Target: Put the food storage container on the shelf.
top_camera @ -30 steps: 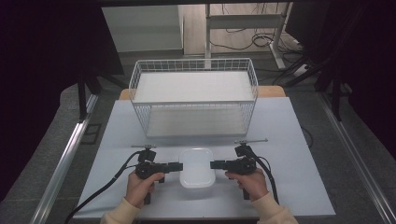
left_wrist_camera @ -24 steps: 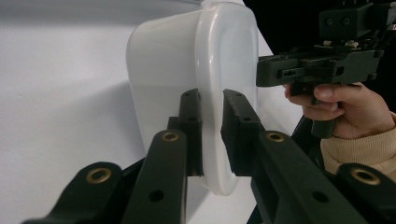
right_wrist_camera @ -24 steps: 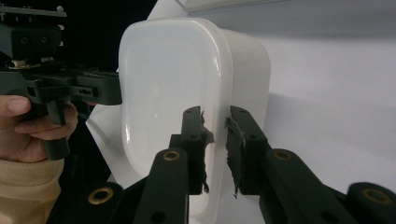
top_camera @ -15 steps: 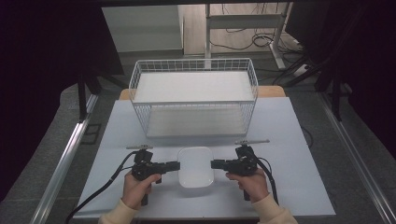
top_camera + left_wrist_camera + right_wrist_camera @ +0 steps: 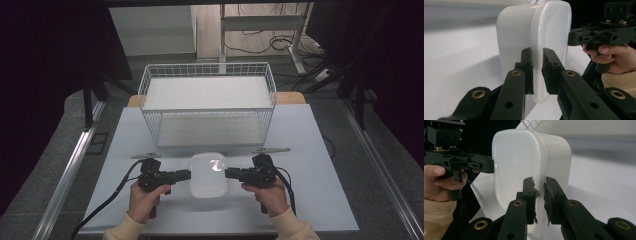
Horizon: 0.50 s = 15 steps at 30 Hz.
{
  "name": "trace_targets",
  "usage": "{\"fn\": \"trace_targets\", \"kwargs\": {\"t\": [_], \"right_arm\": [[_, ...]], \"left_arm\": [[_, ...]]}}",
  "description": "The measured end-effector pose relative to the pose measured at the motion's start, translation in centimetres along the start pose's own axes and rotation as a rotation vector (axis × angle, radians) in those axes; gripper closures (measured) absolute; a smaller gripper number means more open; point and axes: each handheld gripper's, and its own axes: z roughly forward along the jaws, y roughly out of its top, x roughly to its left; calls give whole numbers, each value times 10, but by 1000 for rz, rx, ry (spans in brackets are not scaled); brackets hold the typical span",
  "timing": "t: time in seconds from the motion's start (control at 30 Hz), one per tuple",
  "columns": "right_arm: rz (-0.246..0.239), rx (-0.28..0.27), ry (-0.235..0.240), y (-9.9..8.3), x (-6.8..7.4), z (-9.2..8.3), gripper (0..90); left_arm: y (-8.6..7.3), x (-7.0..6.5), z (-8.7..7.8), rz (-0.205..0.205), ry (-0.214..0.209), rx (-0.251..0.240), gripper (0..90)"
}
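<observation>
White plastic container [image 5: 208, 174], rounded-rectangular, lidded, glossy top; it sits over the near middle of the pale table [image 5: 320, 150], just in front of the white wire basket [image 5: 207, 107], which stands at the table's far middle. Whether the container rests on the table or is raised off it cannot be told from the high view. Left gripper [image 5: 186, 174], black, held in the person's left hand [image 5: 145, 196]: closed on the container's left rim; in the left gripper view [image 5: 537, 71] both jaws clamp the projecting lip of the lid edge, one pad on each face, having just been closing onto it. Right gripper [image 5: 229, 173], black, held in the right hand [image 5: 270, 194]: closed on the container's right rim; in the right gripper view [image 5: 539, 200] its two jaws pinch the same kind of lip, the pad [image 5: 548, 192] rubber frayed and torn at the edges, these jaws too having just been closing with the rim between them. The two grippers point toward each other, level, from opposite sides, with the container between them. Each gripper view shows the opposite gripper and the hand bearing it beyond the container. Cream sleeve cuffs [image 5: 292, 227] at both wrists. A black cable [image 5: 107, 205] trails from the left gripper toward the table's near left corner. Two thin metal strips [image 5: 270, 149] lie on the table just beyond the grippers, before the basket.
</observation>
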Motion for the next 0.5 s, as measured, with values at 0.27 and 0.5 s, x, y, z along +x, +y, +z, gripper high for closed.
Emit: {"fn": "trace_targets", "kwargs": {"t": [0.27,0.5], "right_arm": [[-31,-21,3,6,5,-7,796],[-59,-50,-2,21,10,-13,797]], "left_arm": [[6,-8,-4,25,3,-16,803],[21,-14,-8,61,8,-33,803]]}}
